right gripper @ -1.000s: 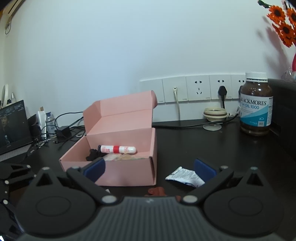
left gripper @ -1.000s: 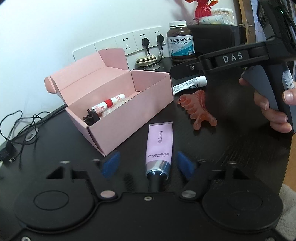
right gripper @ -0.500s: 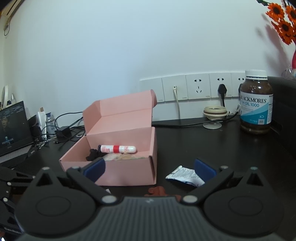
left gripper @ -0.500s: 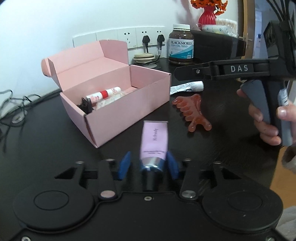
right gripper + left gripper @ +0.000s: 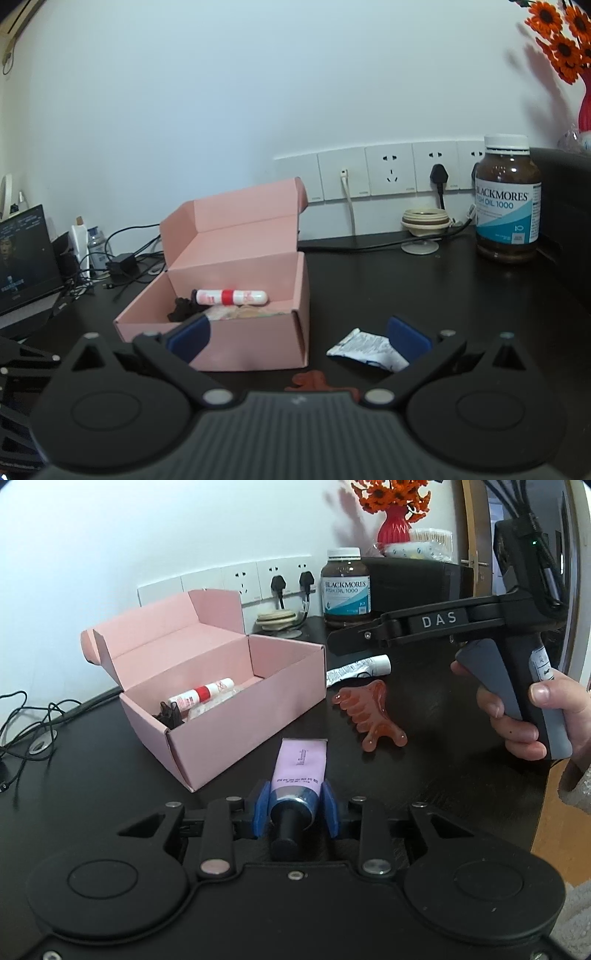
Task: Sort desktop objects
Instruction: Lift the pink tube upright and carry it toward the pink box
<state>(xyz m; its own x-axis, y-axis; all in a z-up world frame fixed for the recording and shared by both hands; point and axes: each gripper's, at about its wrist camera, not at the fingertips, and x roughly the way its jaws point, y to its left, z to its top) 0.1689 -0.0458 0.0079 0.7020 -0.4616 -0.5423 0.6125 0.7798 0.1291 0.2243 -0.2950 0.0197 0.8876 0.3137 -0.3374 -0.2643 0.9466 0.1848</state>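
- Pink box (image 5: 225, 701): stands open on the dark desk (image 5: 92, 768), lid folded back. Inside lie a red-and-white tube (image 5: 201, 696), a small black item (image 5: 170, 714) and a pale wrapped packet (image 5: 207, 709); these count as sorted.
- Left gripper (image 5: 294, 805): its jaws have just been closing and the blue pads now press both sides of the lilac tube (image 5: 301, 768) at its cap end. The tube lies just in front of the box's near corner, outside it; whether it has left the desk cannot be told. Judged step in hand: securing this tube for transfer into the box.
- Orange claw clip (image 5: 369, 716): on the desk right of the tube, unsorted.
- White tube (image 5: 358, 670): on the desk beyond the clip, beside the box's right wall, unsorted.
- Right gripper (image 5: 299, 338): held in a hand (image 5: 535, 716), jaws wide apart and empty, hovering above the clip and white tube.
- Progress, as judged: roughly half; three loose items remain outside the box.
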